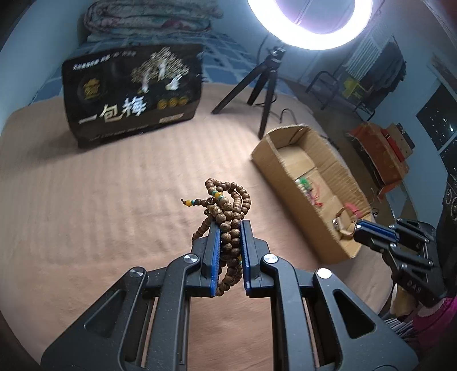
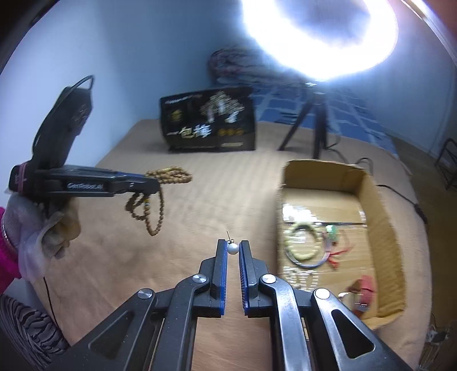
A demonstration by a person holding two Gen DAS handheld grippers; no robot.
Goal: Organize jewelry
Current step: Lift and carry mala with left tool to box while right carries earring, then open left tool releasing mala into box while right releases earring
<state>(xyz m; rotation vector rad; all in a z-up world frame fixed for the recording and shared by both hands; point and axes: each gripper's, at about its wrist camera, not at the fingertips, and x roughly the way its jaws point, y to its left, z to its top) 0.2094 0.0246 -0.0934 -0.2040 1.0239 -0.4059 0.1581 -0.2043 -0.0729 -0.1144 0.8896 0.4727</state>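
Observation:
My left gripper is shut on a long wooden bead necklace and holds it above the tan blanket; in the right wrist view the left gripper has the necklace hanging in loops. My right gripper is shut on a small pearl earring with a thin pin at its top. In the left wrist view the right gripper is over the near end of the cardboard box. The box holds a bead bracelet and other small pieces.
A black printed bag stands at the back of the blanket. A ring light on a tripod stands behind the box. Folded quilts lie at the far back. A chair and clutter are on the right.

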